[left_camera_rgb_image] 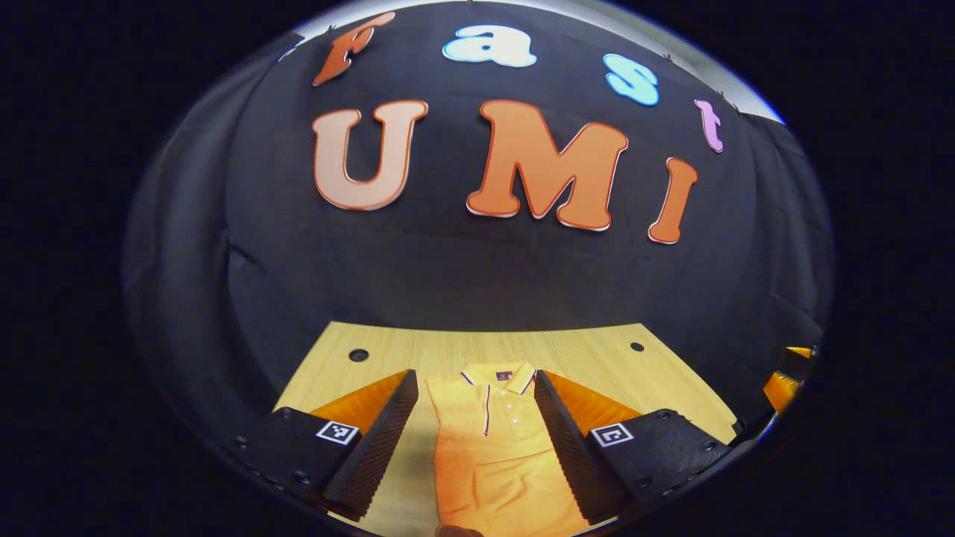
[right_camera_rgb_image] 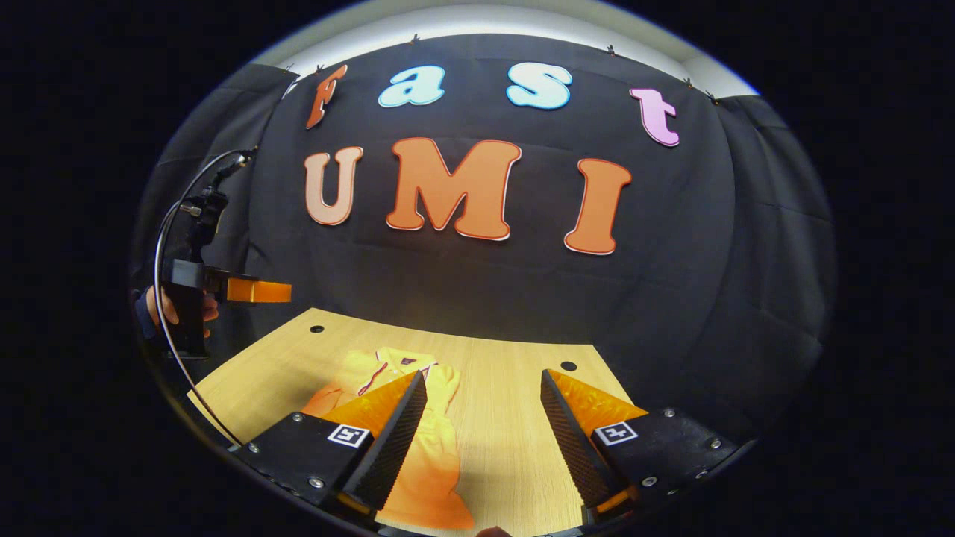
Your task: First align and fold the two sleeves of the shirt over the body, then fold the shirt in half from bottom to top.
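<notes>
An orange polo shirt [left_camera_rgb_image: 500, 455] lies flat on the wooden table [left_camera_rgb_image: 597, 358], its collar toward the far wall. My left gripper [left_camera_rgb_image: 474, 377] hangs above it, open, with the shirt showing between the fingers, which hide both of its sides. In the right gripper view the shirt [right_camera_rgb_image: 436, 447] lies left of centre, partly behind my left-hand finger. My right gripper [right_camera_rgb_image: 483, 375] is open over bare table [right_camera_rgb_image: 507, 432], with nothing between its fingers. The left gripper [right_camera_rgb_image: 224, 289] is also seen at the far left, raised above the table in a hand [right_camera_rgb_image: 153, 307].
The black cloth wall stands right behind the table's far edge. Two small round holes [left_camera_rgb_image: 359, 355] [left_camera_rgb_image: 636, 347] sit near the table's back corners. A cable [right_camera_rgb_image: 160, 246] loops up from the left gripper. Part of the right gripper [left_camera_rgb_image: 783, 380] shows at the right edge.
</notes>
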A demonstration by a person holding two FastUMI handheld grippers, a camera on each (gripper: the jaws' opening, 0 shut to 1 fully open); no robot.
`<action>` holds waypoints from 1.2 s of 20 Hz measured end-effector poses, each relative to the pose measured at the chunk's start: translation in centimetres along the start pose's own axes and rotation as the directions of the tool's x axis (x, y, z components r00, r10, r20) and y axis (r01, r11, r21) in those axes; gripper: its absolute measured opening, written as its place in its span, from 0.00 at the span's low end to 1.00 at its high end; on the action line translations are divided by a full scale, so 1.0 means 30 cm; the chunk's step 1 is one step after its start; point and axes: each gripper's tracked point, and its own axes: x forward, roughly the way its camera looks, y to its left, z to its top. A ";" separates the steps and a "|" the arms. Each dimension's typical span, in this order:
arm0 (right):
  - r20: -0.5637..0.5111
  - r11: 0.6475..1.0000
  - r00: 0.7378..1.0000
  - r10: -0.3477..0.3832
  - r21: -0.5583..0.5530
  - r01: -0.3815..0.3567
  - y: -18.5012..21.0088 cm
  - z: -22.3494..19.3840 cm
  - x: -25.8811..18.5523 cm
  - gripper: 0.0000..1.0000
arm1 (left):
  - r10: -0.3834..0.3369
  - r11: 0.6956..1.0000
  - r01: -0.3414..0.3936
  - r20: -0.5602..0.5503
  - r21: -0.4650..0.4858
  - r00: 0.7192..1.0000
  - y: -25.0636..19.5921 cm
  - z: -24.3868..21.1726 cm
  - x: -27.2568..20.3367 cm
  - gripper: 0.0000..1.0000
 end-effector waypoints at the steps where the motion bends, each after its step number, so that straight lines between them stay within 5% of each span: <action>1: 0.018 1.000 1.000 0.011 -0.006 -0.011 0.005 0.004 -0.012 0.94 | 0.005 1.000 -0.005 0.046 0.002 0.999 -0.010 0.027 -0.068 0.97; 6: 0.083 0.997 0.994 0.071 -0.019 -0.070 0.044 0.004 -0.062 0.94 | 0.060 0.997 -0.070 0.251 0.030 0.966 -0.024 0.112 -0.349 0.96; 9: 0.151 0.994 0.982 0.110 -0.026 -0.108 0.077 0.016 -0.099 0.94 | 0.067 0.991 -0.111 0.446 0.074 0.892 -0.039 0.193 -0.526 0.96; 11: 0.207 0.994 0.972 0.112 -0.021 -0.110 0.089 0.019 -0.105 0.94 | 0.095 0.986 -0.151 0.489 0.077 0.867 -0.037 0.165 -0.565 0.97; 13: 0.228 0.993 0.967 0.111 0.000 -0.114 0.101 0.001 -0.108 0.93 | 0.119 0.978 -0.185 0.464 0.098 0.878 -0.036 0.085 -0.594 0.97; 18: 0.049 0.993 0.992 0.117 -0.030 -0.115 0.114 -0.216 -0.086 0.94 | 0.100 0.983 -0.133 0.240 0.128 0.966 -0.050 -0.235 -0.512 0.96; 24: -0.182 0.990 0.973 0.142 0.006 -0.143 0.130 -0.484 -0.074 0.95 | 0.099 0.988 -0.098 -0.002 0.121 0.995 -0.024 -0.508 -0.425 0.96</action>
